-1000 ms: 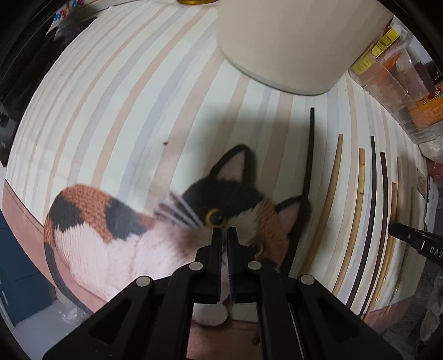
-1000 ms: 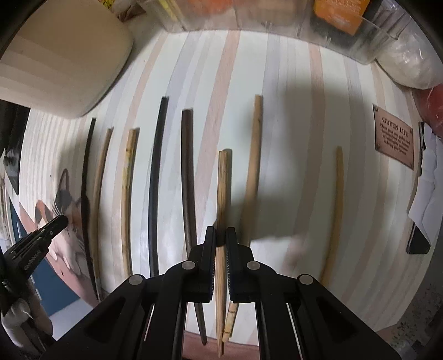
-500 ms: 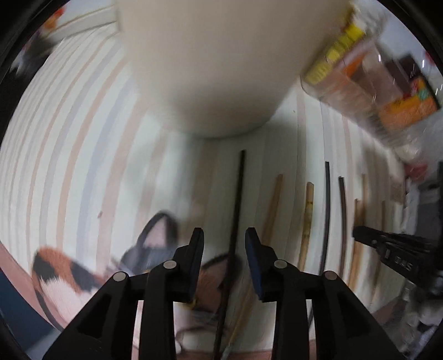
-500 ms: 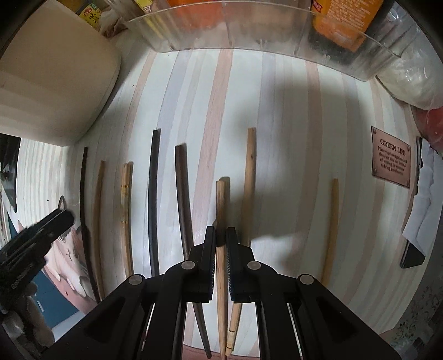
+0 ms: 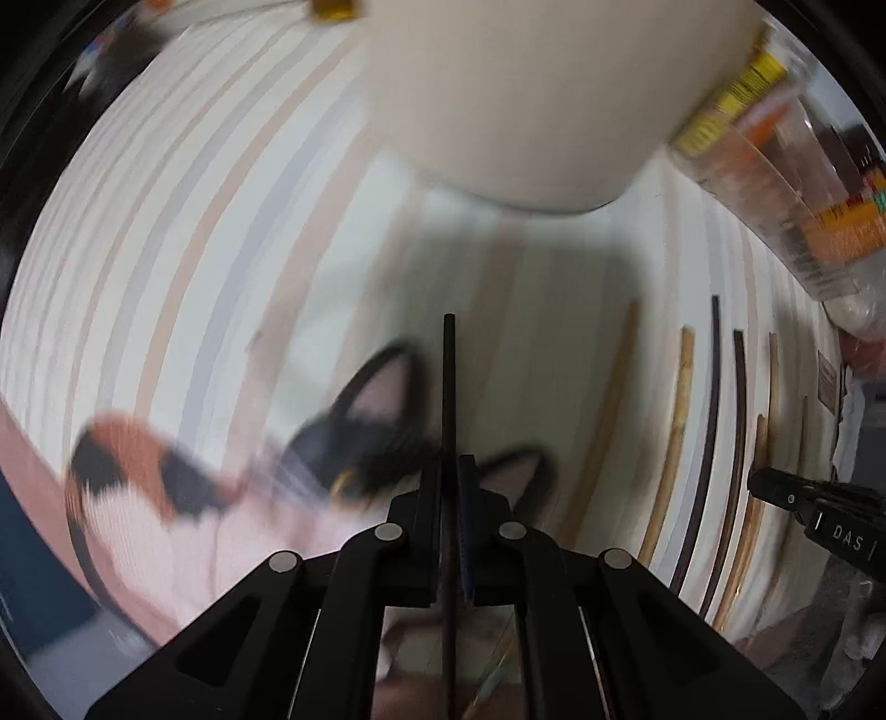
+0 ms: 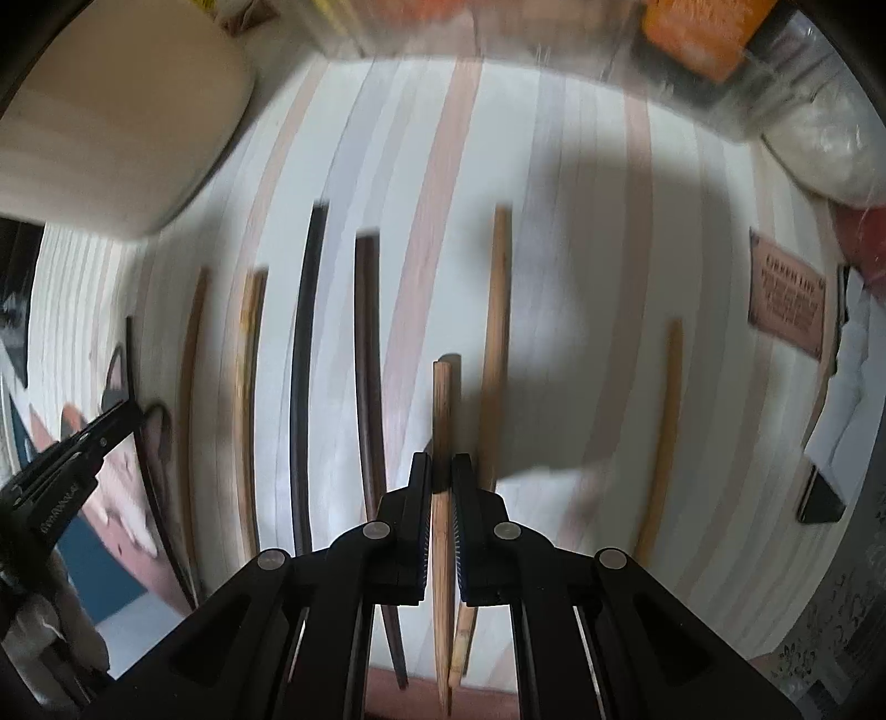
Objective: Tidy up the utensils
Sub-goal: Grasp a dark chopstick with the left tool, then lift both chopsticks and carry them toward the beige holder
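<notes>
My left gripper (image 5: 449, 471) is shut on a thin black chopstick (image 5: 448, 387) and holds it above the striped cat-print mat (image 5: 166, 221). My right gripper (image 6: 441, 471) is shut on a light wooden chopstick (image 6: 441, 421) and holds it over the mat. Several chopsticks, dark (image 6: 302, 360) and wooden (image 6: 495, 343), lie in a row on the mat; they also show at the right of the left wrist view (image 5: 673, 454). A cream holder (image 5: 526, 94) stands at the back; it shows at the top left of the right wrist view (image 6: 111, 111). The left gripper shows in the right wrist view (image 6: 119, 418).
A clear plastic bin with packets (image 6: 692, 44) stands along the mat's far edge. A brown label patch (image 6: 786, 293) sits on the mat at the right. A white paper and a dark phone-like object (image 6: 825, 498) lie past the right edge.
My left gripper was open around the black chopstick half a second ago; it has shut on it and lifted it. My right gripper still holds the wooden chopstick and has shifted slightly.
</notes>
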The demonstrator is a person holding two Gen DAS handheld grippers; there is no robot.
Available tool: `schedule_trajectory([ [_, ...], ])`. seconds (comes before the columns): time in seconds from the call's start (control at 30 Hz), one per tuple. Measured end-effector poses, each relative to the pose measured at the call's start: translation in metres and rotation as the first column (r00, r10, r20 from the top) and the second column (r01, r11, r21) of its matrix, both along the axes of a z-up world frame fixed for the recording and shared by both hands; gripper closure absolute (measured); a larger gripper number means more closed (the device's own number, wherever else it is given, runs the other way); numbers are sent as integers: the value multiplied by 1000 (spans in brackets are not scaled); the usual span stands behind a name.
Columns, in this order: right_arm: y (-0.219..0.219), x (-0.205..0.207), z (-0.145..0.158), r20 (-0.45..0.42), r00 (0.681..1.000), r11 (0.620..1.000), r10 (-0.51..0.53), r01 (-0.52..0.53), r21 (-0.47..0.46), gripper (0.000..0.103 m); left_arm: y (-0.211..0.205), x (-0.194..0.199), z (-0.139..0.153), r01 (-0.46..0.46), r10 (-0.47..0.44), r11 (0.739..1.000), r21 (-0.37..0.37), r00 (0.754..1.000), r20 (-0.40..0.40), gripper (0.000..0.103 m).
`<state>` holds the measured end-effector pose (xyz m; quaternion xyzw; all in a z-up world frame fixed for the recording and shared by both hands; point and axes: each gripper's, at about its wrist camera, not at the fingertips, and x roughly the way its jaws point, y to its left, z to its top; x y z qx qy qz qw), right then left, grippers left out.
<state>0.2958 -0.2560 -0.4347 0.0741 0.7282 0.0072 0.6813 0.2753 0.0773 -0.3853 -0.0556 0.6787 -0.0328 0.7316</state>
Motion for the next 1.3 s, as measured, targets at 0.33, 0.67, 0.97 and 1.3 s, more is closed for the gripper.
schedule_trajectory([
  [0.33,18,8,-1,-8,998,995,63,-64,-72,95,2,-2,-6,6,-7,999,-38,1000,-15,96],
  [0.67,37,31,-10,-26,997,991,67,-70,-111,95,-34,24,-6,45,-45,999,18,999,9,95],
  [0.97,28,35,0,48,997,988,65,-57,-141,96,-84,55,0,83,-90,991,102,994,63,100],
  [1.3,15,1,52,253,967,997,-9,28,-69,96,-72,28,73,41,-50,998,47,975,217,101],
])
